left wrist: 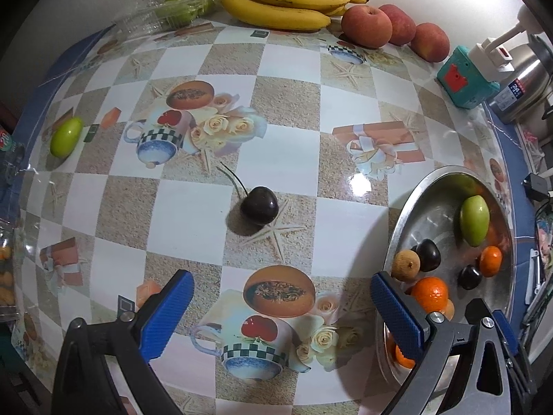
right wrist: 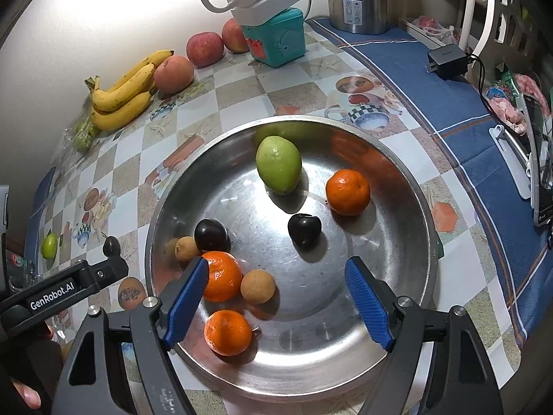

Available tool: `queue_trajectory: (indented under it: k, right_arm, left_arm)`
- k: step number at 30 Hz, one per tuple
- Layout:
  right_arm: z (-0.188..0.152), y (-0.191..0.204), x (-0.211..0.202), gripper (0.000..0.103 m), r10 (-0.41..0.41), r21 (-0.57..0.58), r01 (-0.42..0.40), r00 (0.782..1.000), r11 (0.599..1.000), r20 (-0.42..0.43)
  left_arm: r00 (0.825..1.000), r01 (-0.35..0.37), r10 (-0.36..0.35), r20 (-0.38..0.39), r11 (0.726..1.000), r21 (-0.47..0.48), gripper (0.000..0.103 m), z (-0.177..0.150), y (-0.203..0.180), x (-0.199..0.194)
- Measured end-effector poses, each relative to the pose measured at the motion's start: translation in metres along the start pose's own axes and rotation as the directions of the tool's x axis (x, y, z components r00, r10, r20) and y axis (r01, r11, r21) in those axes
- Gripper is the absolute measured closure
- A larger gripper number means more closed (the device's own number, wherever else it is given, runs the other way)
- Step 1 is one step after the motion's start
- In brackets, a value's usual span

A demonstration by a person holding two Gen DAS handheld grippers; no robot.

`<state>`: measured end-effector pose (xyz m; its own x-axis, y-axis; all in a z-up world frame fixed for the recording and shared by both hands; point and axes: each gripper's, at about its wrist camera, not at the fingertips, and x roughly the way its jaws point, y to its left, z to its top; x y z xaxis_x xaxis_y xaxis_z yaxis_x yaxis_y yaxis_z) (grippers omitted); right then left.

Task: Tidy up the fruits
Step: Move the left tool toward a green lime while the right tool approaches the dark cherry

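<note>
While our left gripper (left wrist: pixel 280 297) hovers with jaws wide apart and empty, a dark cherry (left wrist: pixel 259 205) lies on the tablecloth (left wrist: pixel 345 152) at twelve o'clock from it. Our right gripper (right wrist: pixel 276 283) hangs equally spread over the steel bowl (right wrist: pixel 408 180), holding nothing. Inside lie a green fruit (right wrist: pixel 278 164) at twelve o'clock, three oranges (right wrist: pixel 347 192), two cherries (right wrist: pixel 304 230) and two brown fruits (right wrist: pixel 258 286).
</note>
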<state>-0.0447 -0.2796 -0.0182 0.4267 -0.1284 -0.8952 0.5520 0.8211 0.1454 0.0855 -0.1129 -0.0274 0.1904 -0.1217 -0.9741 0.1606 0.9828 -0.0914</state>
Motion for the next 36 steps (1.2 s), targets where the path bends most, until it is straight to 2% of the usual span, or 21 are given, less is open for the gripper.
queue_trajectory:
  k: [1,2,4,16,21,26,31,36]
  right_arm:
    - [0.0,0.0,0.0,0.021,0.001,0.0,-0.001,1.0,1.0,0.001]
    - [0.0,0.0,0.0,0.016,0.001,-0.001,-0.001,1.0,1.0,0.002]
    - [0.001,0.0,0.0,0.0,0.001,-0.001,-0.001,1.0,1.0,0.006]
    - [0.001,0.003,-0.001,0.0,0.006,-0.017,-0.005,0.999,1.0,0.034]
    - [0.0,0.007,-0.002,0.0,0.013,-0.024,-0.012,0.999,1.0,0.04]
    - [-0.001,0.016,-0.002,0.0,0.013,-0.037,-0.012,0.999,0.999,0.036]
    - [-0.002,0.032,-0.001,0.0,0.029,-0.054,-0.028,0.999,0.998,0.025]
    - [0.001,0.058,-0.004,0.0,0.056,-0.093,-0.053,0.998,0.994,0.033]
  left_arm:
    - [1.0,0.0,0.0,-0.002,1.0,0.0,0.0,0.0,0.0,0.001]
    - [1.0,0.0,0.0,-0.003,1.0,0.0,0.0,0.0,0.0,0.001]
    - [1.0,-0.004,0.004,-0.004,1.0,0.005,0.0,-0.001,0.0,0.001]
    - [1.0,-0.007,0.007,0.012,1.0,0.005,0.0,0.003,0.003,-0.003]
    - [0.999,-0.008,0.007,0.046,1.0,0.016,0.0,0.009,0.009,-0.011]
    - [0.995,-0.046,0.04,0.091,0.997,0.065,0.0,0.016,0.017,-0.019]
    - [0.988,-0.08,0.065,0.137,0.992,0.103,0.0,0.026,0.038,-0.029]
    - [0.981,-0.101,0.091,0.174,0.994,0.048,0.0,0.035,0.08,-0.039]
